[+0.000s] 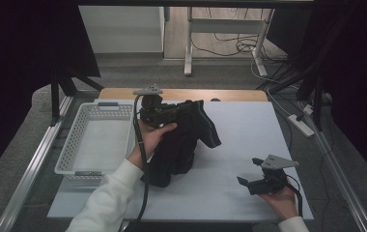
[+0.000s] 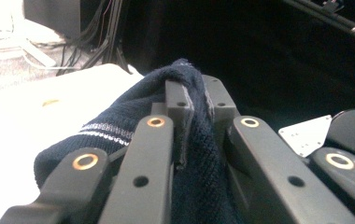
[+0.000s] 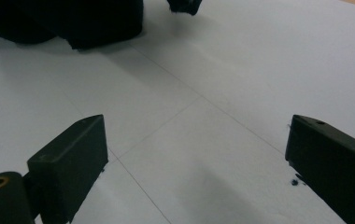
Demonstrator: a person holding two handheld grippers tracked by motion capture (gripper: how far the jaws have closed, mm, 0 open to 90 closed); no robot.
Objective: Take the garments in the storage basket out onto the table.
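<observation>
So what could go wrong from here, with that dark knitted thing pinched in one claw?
The left gripper pinches only a fold of the dark knitted garment, so the fabric might slip free. Most of the garment hangs down onto the white table; its trailing end could drag or catch on the rim of the white basket if carried there. The right gripper is open and apart from the cloth, so nothing supports the loose part.

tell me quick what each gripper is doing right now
Left gripper: shut on the dark knit garment.
Right gripper: open, holding nothing, above the white table.
</observation>
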